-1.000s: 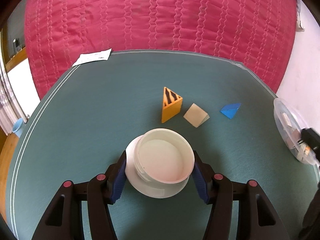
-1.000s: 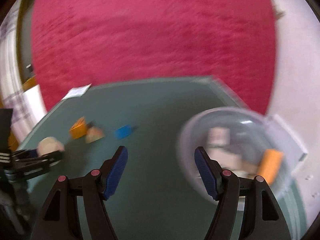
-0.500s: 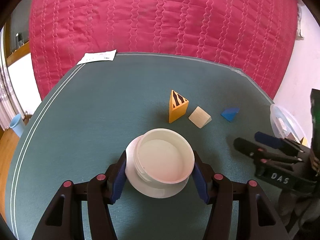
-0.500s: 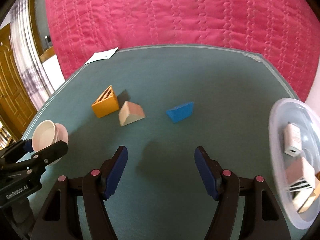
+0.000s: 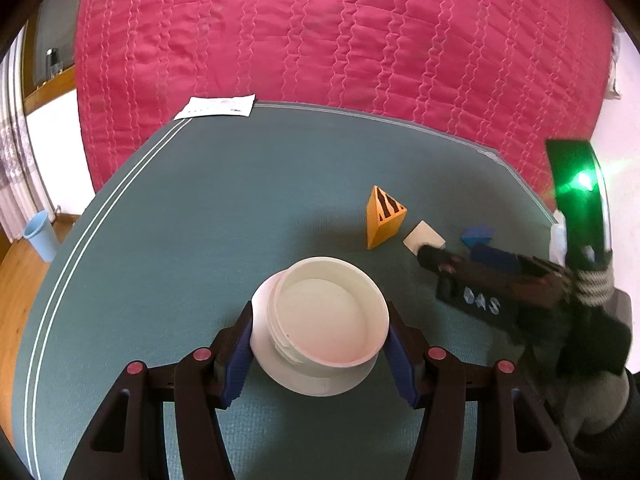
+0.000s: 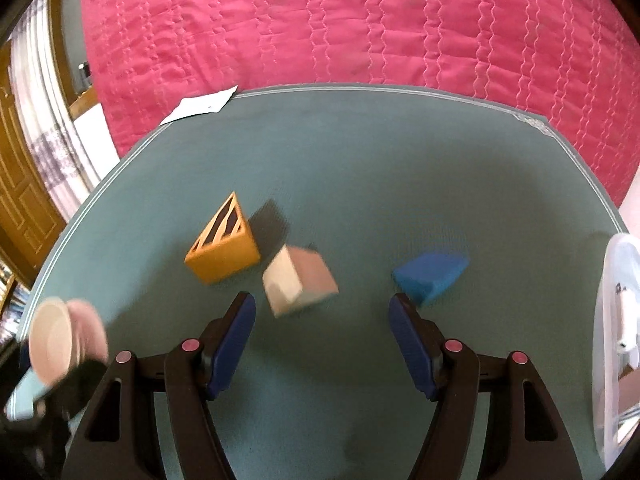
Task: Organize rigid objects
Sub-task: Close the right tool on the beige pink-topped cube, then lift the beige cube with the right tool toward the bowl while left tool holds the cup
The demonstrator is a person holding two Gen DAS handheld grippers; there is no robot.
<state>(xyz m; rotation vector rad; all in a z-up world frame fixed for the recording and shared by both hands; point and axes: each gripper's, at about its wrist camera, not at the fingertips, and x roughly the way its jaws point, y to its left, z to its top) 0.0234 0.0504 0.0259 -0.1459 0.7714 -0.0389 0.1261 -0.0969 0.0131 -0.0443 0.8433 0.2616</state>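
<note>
My left gripper [image 5: 318, 352] is shut on a white round container [image 5: 324, 320], open side toward the camera, held over the teal table [image 5: 200, 208]. Beyond it lie an orange triangular block with black slots [image 5: 382, 216], a cream wedge [image 5: 424, 236] and a blue wedge [image 5: 476, 236]. In the right wrist view my right gripper [image 6: 322, 344] stands open and empty, just short of the cream wedge [image 6: 298, 280], with the blue wedge [image 6: 432, 276] by its right finger and the orange block [image 6: 224, 246] to the left. The white container [image 6: 64, 338] shows at far left.
A clear plastic tub [image 6: 620, 344] with several pieces inside sits at the table's right edge. A white paper slip [image 5: 218, 106] lies on the far edge. A pink quilted bed [image 5: 340, 40] runs behind the table. A pale blue cup [image 5: 40, 236] stands on the floor left.
My right gripper has swung left from the clear tub and lowered toward the blocks, which now lie close before its fingers. In the left wrist view it has entered from the right.
</note>
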